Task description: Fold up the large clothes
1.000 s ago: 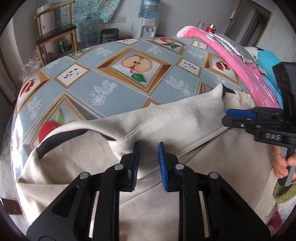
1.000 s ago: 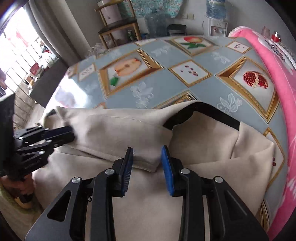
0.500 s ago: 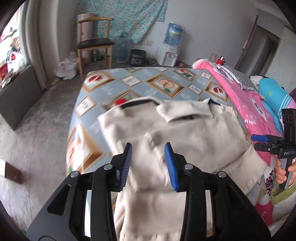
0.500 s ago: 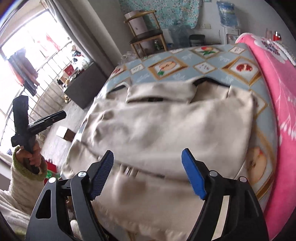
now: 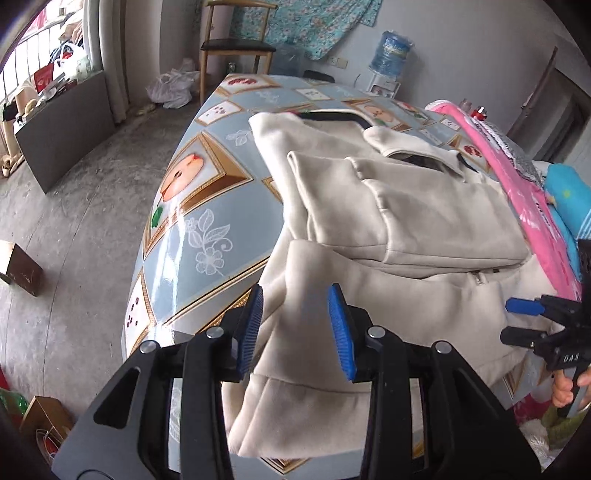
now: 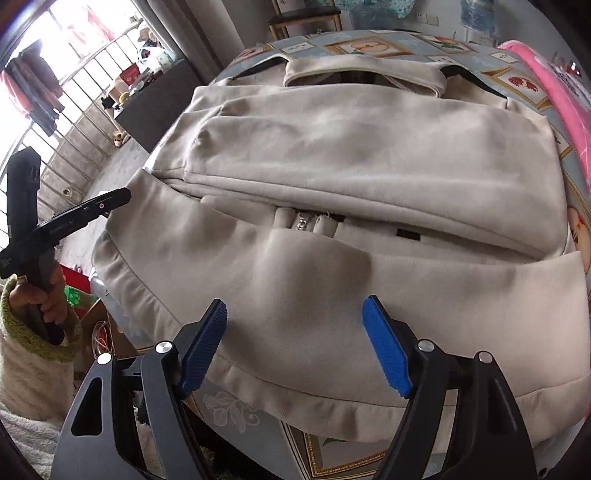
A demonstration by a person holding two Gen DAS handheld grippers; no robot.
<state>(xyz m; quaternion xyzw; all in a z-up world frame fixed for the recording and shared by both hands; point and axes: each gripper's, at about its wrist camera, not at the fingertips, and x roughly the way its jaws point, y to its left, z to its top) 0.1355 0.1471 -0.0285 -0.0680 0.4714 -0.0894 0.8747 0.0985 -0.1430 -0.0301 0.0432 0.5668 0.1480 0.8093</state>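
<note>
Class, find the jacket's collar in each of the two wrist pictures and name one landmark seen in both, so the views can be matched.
Left wrist view: the collar lies upper right of centre, at the far end of the beige jacket.
Right wrist view: the collar sits top centre, again at the jacket's far end.
Shared landmark: the wooden chair beyond the table, top left of centre in the left view, top centre in the right.

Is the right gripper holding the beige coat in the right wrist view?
No. The right gripper stands open above the beige coat, and its pads do not press the cloth.
</note>
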